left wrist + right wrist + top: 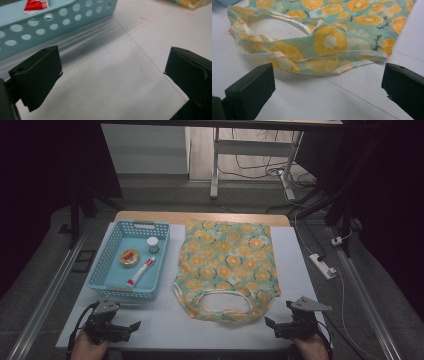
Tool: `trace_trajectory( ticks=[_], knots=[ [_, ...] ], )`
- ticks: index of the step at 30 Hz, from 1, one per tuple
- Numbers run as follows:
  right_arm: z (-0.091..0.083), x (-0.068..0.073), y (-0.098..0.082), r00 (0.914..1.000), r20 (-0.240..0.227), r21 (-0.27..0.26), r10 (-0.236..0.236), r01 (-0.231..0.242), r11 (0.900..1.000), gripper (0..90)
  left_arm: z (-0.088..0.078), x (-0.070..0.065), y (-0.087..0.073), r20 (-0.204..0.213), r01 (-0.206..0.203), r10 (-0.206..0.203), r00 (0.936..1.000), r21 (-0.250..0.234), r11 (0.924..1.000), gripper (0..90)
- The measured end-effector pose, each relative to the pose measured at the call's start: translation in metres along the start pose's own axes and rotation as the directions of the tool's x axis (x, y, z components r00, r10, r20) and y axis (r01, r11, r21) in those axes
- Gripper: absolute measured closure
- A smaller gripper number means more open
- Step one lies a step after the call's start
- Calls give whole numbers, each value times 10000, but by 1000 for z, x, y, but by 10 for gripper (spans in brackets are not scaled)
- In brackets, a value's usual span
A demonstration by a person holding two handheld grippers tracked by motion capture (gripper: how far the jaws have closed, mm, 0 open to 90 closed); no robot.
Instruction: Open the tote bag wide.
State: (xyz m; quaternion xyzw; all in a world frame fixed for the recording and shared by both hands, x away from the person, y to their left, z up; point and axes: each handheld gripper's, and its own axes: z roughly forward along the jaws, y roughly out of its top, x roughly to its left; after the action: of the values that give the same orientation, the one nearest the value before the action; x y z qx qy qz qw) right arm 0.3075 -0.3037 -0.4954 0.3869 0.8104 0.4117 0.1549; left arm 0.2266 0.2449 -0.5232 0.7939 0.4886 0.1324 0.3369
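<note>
**Both tongs wide, orange-print bag waiting**

Nearest the front edge of the tabletop sit the two tongs, one in each hand. Left gripper (134,326) hovers by the front-left corner, jaws spread full and nothing between them but bare white surface; right gripper (270,322) mirrors it near the front-right corner, jaws just as far apart, empty too, pointed at the cloth.

And just beyond them lies the fabric bag (226,270), citrus print, flat in the middle of the tabletop with its loop handles (274,53) rumpled toward the front edge. Soft, light and floppy, I'd say (it will sag and fold the instant it lifts), so a pinch on the bound handle strap or the hemmed front-right corner (382,56) looks like the surest hold.

Off to the left side, the blue basket (98,270) holds a tube (141,271), a round tin (130,257) and a small jar (153,244), untouched.
</note>
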Motion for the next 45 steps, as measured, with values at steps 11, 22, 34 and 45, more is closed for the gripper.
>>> trace_trajectory(
  ticks=[11,22,34,45],
  knots=[
    [2,0,0,9999,-167,192,-33,36,9998,0,-1,1,0,282,184,-181,9994,-104,9998,6],
    [4,1,1,9997,-178,404,-168,175,9990,0,-1,2,-1,469,179,-176,9987,-65,9998,5],
    [3,4,6,9988,-261,490,-422,434,9979,0,0,3,0,510,235,-235,9984,2,9997,6],
    [-1,6,13,9970,-274,191,-723,728,9972,0,1,3,0,522,190,-194,9985,89,9998,6]
  ],
)
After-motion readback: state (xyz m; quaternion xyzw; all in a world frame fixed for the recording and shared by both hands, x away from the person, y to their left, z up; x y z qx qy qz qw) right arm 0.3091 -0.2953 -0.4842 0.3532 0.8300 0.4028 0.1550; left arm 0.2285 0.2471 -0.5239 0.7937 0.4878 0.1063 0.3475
